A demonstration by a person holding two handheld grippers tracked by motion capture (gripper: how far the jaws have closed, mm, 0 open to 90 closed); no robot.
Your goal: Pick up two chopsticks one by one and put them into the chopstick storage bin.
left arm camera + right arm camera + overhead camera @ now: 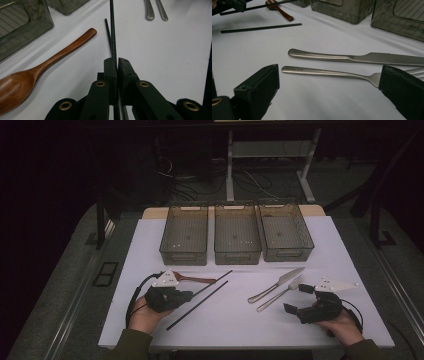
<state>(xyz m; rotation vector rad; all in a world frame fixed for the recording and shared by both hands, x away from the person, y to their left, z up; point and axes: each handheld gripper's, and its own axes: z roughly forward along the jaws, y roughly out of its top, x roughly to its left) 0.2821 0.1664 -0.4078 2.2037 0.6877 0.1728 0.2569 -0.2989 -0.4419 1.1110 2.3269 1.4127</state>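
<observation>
We have our left gripper (187,296) clamped on one thin black chopstick (113,37), its jaws pinching the stick near the wooden spoon (37,72) at the left of the white table (225,325). Our right gripper (295,301) sits with its jaws spread wide and nothing between them, just beside the steel fork (324,72) and steel table knife (352,58).

As we judge it, the sorting has barely begun: the three smoky translucent plastic bins (236,240) at the far side look empty, while the second black chopstick (197,305), the spoon, fork and knife all lie on the table.

There is open room between the cutlery and the bins. The bin walls stand high, so we judge the stick must lift clear of the rim before it goes in.
</observation>
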